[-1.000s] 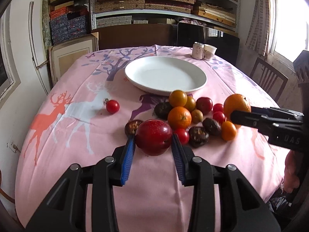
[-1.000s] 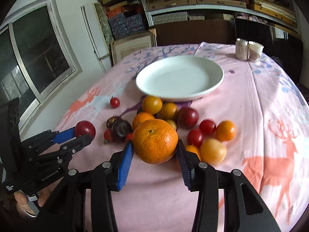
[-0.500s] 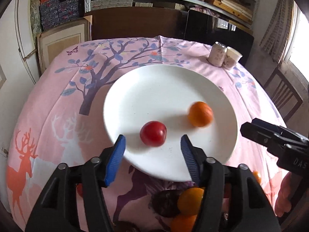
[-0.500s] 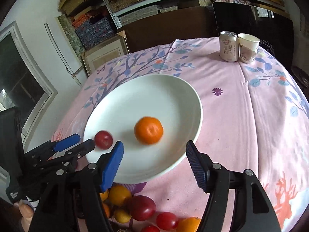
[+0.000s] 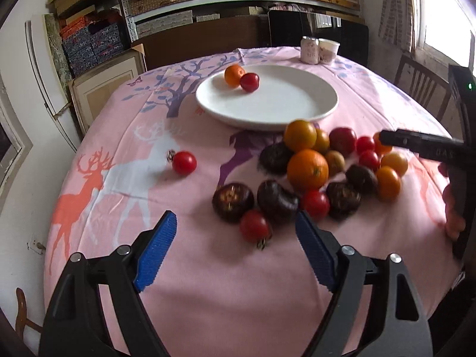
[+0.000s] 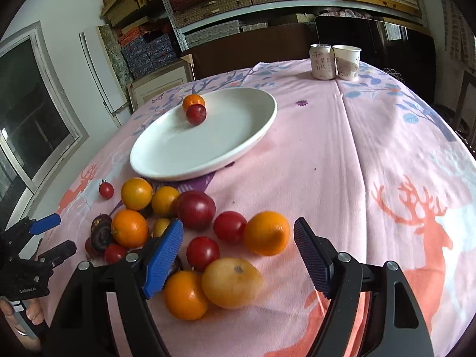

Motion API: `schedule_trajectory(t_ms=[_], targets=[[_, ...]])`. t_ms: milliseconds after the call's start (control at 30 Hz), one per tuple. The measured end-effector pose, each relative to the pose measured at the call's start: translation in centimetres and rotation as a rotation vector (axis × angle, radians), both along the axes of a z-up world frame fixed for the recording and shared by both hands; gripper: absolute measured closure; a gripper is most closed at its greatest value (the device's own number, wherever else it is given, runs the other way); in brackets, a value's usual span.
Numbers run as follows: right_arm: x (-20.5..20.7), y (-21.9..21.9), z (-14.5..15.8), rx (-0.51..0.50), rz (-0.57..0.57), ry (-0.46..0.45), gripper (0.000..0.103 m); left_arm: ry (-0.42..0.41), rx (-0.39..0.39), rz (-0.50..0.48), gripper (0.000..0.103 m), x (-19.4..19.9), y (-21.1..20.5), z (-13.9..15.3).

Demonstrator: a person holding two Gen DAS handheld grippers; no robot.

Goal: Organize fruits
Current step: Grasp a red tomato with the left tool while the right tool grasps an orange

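Observation:
A white plate (image 5: 282, 107) (image 6: 226, 136) holds an orange (image 5: 234, 74) (image 6: 192, 102) and a dark red fruit (image 5: 249, 82) (image 6: 196, 114) at its far left rim. A pile of red, orange, yellow and dark purple fruits (image 5: 309, 169) (image 6: 166, 208) lies on the pink cloth in front of the plate. My left gripper (image 5: 236, 247) is open and empty, low over a small red tomato (image 5: 254, 227). My right gripper (image 6: 238, 253) is open and empty over an orange fruit (image 6: 267, 233) and a yellow fruit (image 6: 232, 282).
A single red tomato (image 5: 184, 163) (image 6: 106, 189) lies apart to the left of the pile. A can (image 6: 320, 61) and a paper cup (image 6: 346, 62) stand at the table's far edge. A wooden chair (image 5: 422, 86) stands at the right. Shelves fill the back wall.
Both grippers let go of their fruit on the plate and drew back to the pile. The orange and the red fruit rolled to the plate's far left rim.

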State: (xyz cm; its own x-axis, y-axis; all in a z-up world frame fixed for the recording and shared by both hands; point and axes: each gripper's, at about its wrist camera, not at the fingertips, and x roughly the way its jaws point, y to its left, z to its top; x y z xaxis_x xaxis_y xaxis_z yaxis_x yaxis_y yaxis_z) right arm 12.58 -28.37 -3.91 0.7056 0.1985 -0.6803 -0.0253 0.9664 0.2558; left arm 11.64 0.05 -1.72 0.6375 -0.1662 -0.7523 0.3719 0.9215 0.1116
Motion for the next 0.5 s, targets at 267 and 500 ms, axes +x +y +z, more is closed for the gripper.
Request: schedule_trajectory(t_ms=[267,500], targets=[[-0.7,0.9,0.6,-0.037,0.009,-0.047,0.025,0.089,0.029,-0.031,0.062,0.7,-1.1,-3.2],[-0.9,0.6,0.1,-0.012,0.031,-0.011,0.025,0.103,-0.020,-0.042,0.078,1.7,-1.7,-3.4]])
